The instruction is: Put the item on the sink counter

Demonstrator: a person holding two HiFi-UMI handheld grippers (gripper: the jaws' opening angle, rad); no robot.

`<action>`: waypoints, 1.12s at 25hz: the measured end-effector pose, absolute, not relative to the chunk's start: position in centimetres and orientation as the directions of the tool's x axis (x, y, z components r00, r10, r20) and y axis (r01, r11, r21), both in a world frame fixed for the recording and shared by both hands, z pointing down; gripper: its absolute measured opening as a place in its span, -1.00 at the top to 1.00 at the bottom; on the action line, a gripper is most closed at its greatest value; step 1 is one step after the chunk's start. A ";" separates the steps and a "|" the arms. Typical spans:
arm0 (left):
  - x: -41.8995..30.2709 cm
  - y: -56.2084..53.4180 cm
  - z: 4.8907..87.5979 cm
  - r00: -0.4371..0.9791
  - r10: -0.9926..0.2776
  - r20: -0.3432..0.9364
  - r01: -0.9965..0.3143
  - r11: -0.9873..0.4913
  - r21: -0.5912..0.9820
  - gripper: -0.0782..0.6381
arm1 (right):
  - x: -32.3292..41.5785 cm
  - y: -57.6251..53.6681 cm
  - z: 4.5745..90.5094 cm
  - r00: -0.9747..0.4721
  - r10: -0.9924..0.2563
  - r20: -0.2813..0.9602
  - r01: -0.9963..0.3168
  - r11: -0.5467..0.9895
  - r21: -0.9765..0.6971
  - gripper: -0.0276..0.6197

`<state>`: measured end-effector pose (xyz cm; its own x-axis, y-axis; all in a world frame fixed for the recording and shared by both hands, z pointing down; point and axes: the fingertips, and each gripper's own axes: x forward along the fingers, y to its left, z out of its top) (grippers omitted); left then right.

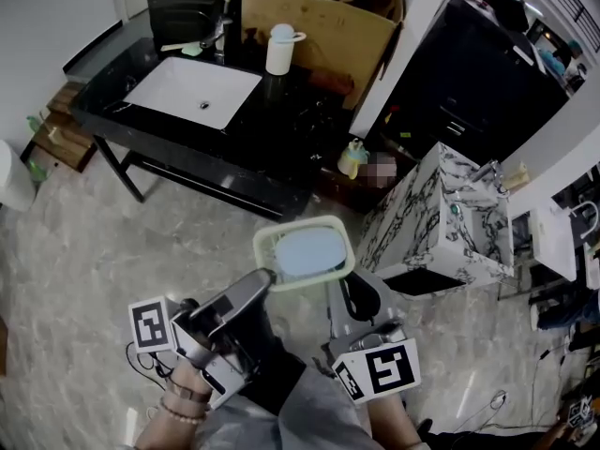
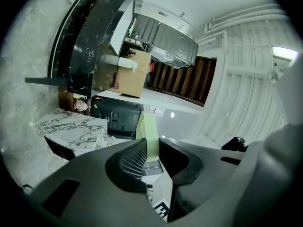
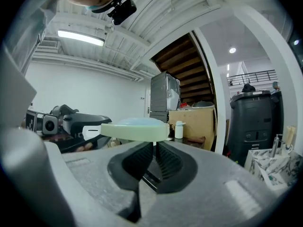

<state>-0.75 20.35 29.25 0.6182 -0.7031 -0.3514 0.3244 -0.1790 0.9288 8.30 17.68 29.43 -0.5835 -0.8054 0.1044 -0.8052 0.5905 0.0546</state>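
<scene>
**Pale green dish held in the air, well short of the sink desk**

Pale green, rectangular and plastic, with a light blue inner face, the shallow dish (image 1: 305,251) (image 2: 150,131) (image 3: 135,128) hangs above the floor between the two grippers, well apart from the desk.

The left gripper (image 1: 267,277) (image 2: 150,150) has its fingers clamped on the dish's rim. Its own view shows the green wall edge-on between the ribbed pads.

The right gripper (image 1: 339,284) (image 3: 154,145) sits at the dish's near right corner. Its fingers are drawn almost together just under the dish, with a thin pale sliver at the tips. I cannot tell whether they actually pinch the dish.

The only print that can be made out is the black-and-white square marker on each gripper's cube (image 1: 155,324) (image 1: 380,368).

The black, white-veined stone desk (image 1: 281,129) stands on thin black legs and holds a white rectangular basin (image 1: 192,92). A white cylindrical bottle (image 1: 279,50) stands on the desk beside the basin, in front of a large open brown cardboard box (image 1: 319,22).

To the right stands a white marble-patterned cabinet (image 1: 450,214). The floor (image 1: 75,242) is glossy grey marble tile. The right gripper view shows white walls, the underside of a wooden staircase (image 3: 187,65) and a tall dark bin (image 3: 253,122).
</scene>
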 end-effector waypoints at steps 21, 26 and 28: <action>1.8 7.9 29.0 0.547 -0.753 -0.366 0.302 -0.230 0.925 0.55 | 10.5 4.3 28.9 -0.664 -0.743 0.081 -0.740 0.669 0.075 0.87; 2.2 7.3 29.1 0.554 -0.751 -0.359 0.302 -0.220 0.928 0.55 | 10.9 3.8 29.2 -0.658 -0.748 0.085 -0.745 0.663 0.066 0.87; 2.4 6.9 29.2 0.558 -0.749 -0.356 0.302 -0.216 0.929 0.55 | 11.1 3.5 29.3 -0.653 -0.752 0.088 -0.750 0.659 0.064 0.87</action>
<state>2.40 6.93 29.18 0.5584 -0.7494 -0.3559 0.3021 -0.2158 0.9285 11.12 3.47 29.30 -0.6534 -0.7519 0.0878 -0.7495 0.6589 0.0639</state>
